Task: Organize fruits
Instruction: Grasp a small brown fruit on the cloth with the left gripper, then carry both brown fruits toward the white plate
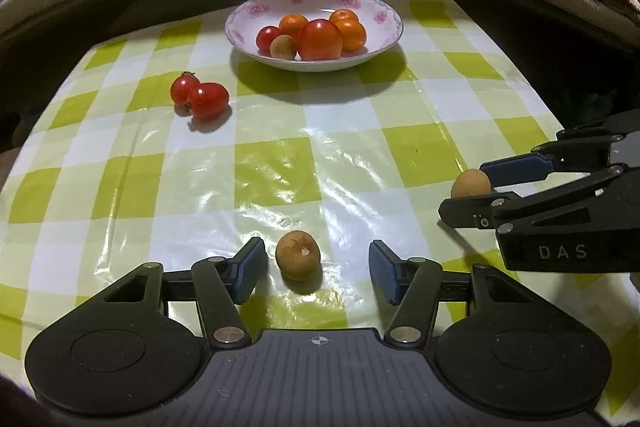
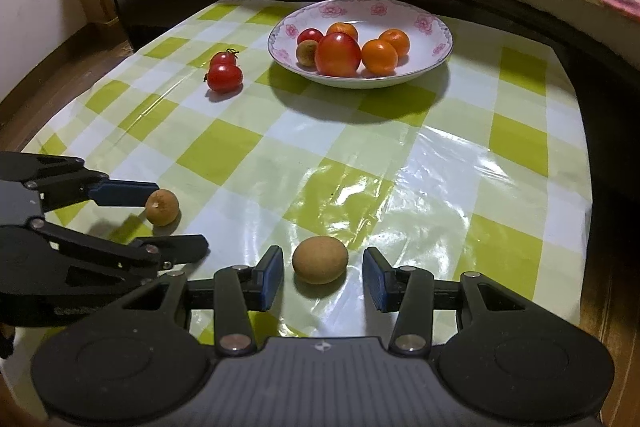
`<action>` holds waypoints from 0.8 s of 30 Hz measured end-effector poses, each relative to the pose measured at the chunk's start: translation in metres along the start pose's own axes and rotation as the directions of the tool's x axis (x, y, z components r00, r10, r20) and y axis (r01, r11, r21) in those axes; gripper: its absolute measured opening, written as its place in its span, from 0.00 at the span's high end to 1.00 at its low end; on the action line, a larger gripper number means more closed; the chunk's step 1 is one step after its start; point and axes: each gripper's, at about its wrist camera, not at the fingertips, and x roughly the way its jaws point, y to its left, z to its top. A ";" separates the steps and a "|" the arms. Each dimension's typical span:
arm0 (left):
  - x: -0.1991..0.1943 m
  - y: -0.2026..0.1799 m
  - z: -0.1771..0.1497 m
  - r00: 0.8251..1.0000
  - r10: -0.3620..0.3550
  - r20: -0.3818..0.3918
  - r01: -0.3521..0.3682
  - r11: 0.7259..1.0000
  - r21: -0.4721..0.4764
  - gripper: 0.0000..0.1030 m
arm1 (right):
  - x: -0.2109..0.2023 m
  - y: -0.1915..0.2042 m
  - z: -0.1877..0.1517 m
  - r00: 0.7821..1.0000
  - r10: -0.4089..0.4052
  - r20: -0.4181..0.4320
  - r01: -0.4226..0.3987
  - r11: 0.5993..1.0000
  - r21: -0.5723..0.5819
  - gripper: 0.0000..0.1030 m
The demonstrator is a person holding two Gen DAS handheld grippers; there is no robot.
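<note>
Both tongs stand apart around brown fruits [image 2: 319, 259], the right one's long axis seemingly crosswise.

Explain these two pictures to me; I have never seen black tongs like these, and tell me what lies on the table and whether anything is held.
Each picture comes from a camera mounted on a hand-held two-finger gripper, looking along its fingers. One shows the left gripper, the other the right gripper.

On the green checked tablecloth stands a flowered plate of tomatoes and oranges. Two loose tomatoes lie to its left.

Each gripper has a small brown fruit between its open fingers: the left one, the right one. Both fruits rest on the cloth; gaps show on either side, so nothing is gripped yet.
</note>
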 end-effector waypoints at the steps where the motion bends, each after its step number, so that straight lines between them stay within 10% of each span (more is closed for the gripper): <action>1: 0.000 0.001 0.001 1.000 0.003 0.001 -0.003 1.000 -0.005 0.41 | 0.000 0.000 0.000 1.000 0.000 -0.001 0.000 1.000 0.000 0.56; 14: -0.001 0.001 0.004 1.000 0.018 -0.007 -0.018 1.000 -0.009 0.67 | -0.001 0.002 0.001 1.000 -0.014 -0.024 0.014 1.000 -0.006 0.68; 24: -0.003 0.002 0.002 1.000 0.011 -0.011 -0.011 1.000 0.006 0.62 | -0.001 0.002 0.001 1.000 -0.013 -0.028 0.013 1.000 -0.004 0.69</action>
